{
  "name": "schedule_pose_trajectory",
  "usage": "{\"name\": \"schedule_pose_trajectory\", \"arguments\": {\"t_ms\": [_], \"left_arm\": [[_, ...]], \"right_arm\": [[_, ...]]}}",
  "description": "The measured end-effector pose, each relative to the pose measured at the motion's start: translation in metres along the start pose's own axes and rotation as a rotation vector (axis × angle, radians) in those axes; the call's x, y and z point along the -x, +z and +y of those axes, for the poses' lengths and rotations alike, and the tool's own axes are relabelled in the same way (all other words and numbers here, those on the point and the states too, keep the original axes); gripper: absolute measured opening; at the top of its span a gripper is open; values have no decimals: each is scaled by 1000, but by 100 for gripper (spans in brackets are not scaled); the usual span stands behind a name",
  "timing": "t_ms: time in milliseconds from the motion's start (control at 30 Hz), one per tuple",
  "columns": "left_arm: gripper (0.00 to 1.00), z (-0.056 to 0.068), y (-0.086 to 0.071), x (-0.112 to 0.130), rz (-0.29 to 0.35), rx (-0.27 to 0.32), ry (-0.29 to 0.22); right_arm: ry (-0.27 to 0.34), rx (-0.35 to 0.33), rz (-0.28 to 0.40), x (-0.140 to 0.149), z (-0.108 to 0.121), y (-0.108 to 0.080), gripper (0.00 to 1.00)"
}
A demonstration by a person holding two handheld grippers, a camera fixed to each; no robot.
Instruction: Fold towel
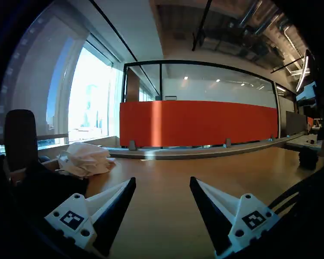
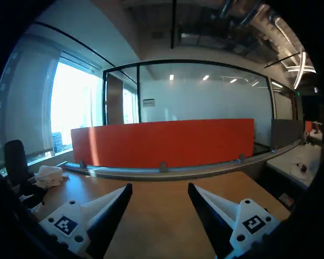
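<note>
A crumpled white towel (image 1: pixel 85 159) lies in a heap at the left side of the wooden table (image 1: pixel 170 190), partly on a dark bundle. My left gripper (image 1: pixel 162 183) hovers over the table with its jaws wide apart and nothing between them; the towel is ahead and to its left. In the right gripper view the same towel (image 2: pixel 49 175) looks small at the far left edge of the table (image 2: pixel 162 216). My right gripper (image 2: pixel 160 188) is open and empty, well away from the towel.
A dark fabric bundle (image 1: pixel 49 190) sits under and in front of the towel. A black chair back (image 1: pixel 20 138) stands at the left. An orange divider panel (image 1: pixel 196 123) runs along the table's far edge. A dark object (image 1: pixel 308 157) sits at the right.
</note>
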State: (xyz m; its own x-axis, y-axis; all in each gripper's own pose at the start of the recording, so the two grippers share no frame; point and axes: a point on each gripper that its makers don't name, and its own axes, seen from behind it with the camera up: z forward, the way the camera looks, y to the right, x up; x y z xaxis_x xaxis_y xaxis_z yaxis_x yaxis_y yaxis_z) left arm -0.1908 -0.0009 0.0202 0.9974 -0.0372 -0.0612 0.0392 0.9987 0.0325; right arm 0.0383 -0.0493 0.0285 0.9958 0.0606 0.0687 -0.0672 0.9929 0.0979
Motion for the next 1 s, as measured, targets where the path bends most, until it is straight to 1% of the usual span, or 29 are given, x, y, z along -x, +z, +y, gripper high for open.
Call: {"name": "schedule_pose_trajectory", "arguments": {"t_ms": [200,367,567,700,800,1000], "left_arm": [[93,0,0,2,1,-1,0],[93,0,1,3,1,-1,0],[93,-1,2,5,1,-1,0],[93,-1,2,5,2,-1,0],[93,-1,2,6,2,-1,0],[93,-1,2,6,2,-1,-1]], "right_arm": [[5,-2,13,1,4,0,99],[-7,4,31,-1,13,-1,99],[-39,31,73,-8,30,-3,99],[-47,50,110,-11,41,-5,99],[-42,63,119,-1,49,-7,99],[-30,85,109,37,61,-11,99]]}}
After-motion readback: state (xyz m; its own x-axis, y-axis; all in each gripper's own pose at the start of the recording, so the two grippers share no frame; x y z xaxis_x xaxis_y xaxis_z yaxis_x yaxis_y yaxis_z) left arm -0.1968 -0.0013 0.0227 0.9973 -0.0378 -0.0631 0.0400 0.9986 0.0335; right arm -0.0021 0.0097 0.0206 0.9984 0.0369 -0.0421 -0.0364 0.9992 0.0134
